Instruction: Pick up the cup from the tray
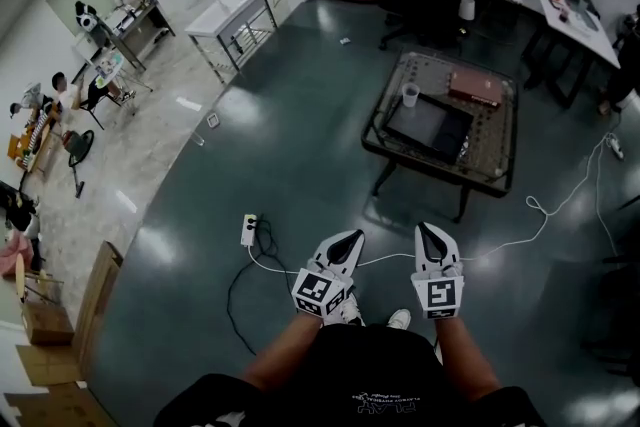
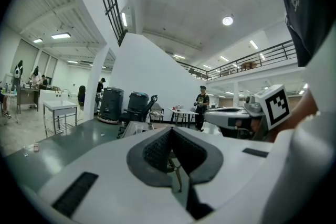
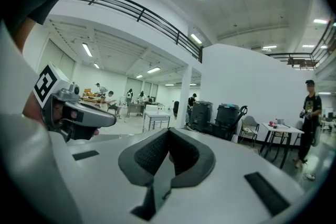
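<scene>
We hold the left gripper (image 1: 349, 238) and right gripper (image 1: 428, 230) side by side, low before us, each with its jaws pressed together on nothing. Farther off, across the floor (image 1: 300, 145), the cup (image 1: 410, 94) stands upright at the far left corner of the tray (image 1: 430, 127) on the surface (image 1: 497, 150)

A low dark table (image 1: 496, 141) stands on the glossy grey-green floor (image 1: 300, 145), carrying a black tray (image 1: 432, 127) near its middle and a flat brown slab (image 1: 474, 87) at its far side. A pale cup (image 1: 410, 95) stands at the tray's far left corner, on it or just beside it. On the floor lie a white power strip (image 1: 249, 229) and a thin white cable (image 1: 545, 215).
</scene>
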Demonstrator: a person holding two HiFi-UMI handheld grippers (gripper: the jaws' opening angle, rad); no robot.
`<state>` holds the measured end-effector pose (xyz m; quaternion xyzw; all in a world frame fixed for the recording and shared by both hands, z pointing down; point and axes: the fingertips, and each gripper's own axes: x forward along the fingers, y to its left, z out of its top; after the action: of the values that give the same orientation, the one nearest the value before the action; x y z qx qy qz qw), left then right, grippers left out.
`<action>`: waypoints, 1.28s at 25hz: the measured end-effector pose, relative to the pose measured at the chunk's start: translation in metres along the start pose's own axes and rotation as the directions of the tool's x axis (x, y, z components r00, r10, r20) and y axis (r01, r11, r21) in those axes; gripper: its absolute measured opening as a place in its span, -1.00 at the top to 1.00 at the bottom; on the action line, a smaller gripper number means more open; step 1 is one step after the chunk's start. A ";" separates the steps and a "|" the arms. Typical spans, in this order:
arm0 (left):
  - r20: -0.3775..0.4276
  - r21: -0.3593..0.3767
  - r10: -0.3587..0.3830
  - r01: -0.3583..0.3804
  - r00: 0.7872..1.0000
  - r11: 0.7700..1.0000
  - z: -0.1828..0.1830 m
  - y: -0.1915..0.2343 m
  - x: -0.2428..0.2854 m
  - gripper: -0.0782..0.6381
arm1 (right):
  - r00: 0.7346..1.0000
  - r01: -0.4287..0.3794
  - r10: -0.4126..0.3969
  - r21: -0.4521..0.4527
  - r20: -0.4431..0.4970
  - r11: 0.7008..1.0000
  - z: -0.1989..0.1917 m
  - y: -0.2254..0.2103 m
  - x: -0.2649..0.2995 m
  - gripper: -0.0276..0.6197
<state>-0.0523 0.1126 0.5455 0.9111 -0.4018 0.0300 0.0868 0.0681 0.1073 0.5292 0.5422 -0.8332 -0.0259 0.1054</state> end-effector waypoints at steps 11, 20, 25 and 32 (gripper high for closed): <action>0.018 -0.004 -0.022 0.022 1.000 1.000 0.006 0.028 -0.005 0.76 | 0.999 0.028 -0.030 0.052 0.036 0.998 0.012 0.011 0.028 0.89; 0.043 0.007 -0.044 0.044 0.998 0.999 0.016 0.073 -0.006 0.76 | 0.997 0.068 -0.069 0.036 0.019 0.997 0.018 0.029 0.054 0.89; 0.055 0.007 -0.035 0.035 0.998 0.999 0.025 0.093 -0.006 0.76 | 0.997 0.071 -0.071 0.016 0.007 0.997 0.022 0.033 0.063 0.89; 0.056 0.016 -0.022 0.021 0.998 1.000 0.031 0.122 0.018 0.76 | 0.999 0.041 -0.041 0.004 0.018 0.999 0.023 0.027 0.103 0.89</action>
<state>-0.1308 0.0125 0.5332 0.9164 -0.3942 0.0065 0.0686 -0.0012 0.0228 0.5259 0.5592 -0.8228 -0.0315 0.0966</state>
